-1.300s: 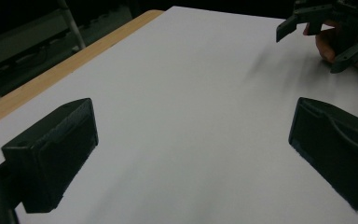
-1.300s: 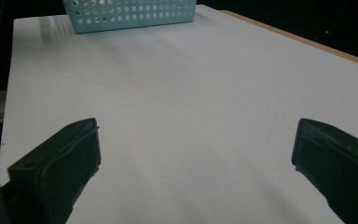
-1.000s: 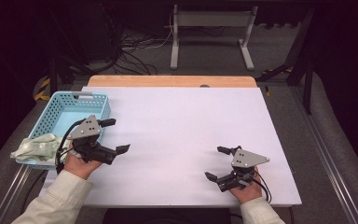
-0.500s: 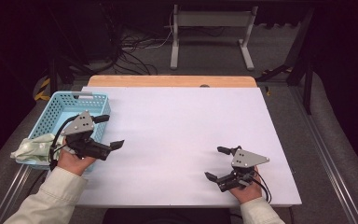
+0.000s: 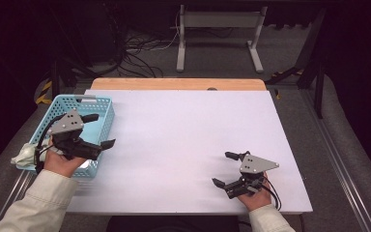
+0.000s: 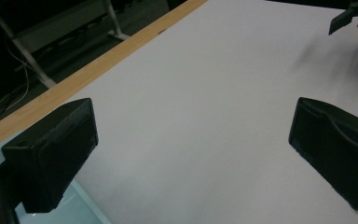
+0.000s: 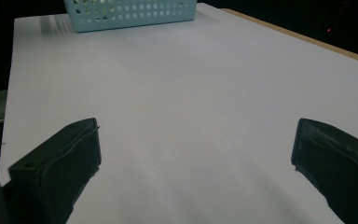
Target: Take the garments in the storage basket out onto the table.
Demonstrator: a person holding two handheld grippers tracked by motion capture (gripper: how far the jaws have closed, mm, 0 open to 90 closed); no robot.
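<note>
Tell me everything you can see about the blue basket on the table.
The blue basket is a light blue rectangular tray, plastic by the look of it, with perforated walls. It sits upright at the left edge of the white table, hanging slightly past it. The left hand-held gripper, jaws open, is over it. A pale crumpled cloth lies against its near left corner. What it holds is hard to tell.

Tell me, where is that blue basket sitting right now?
In the high view, the blue basket sits at the table's left edge, under the left gripper.
</note>
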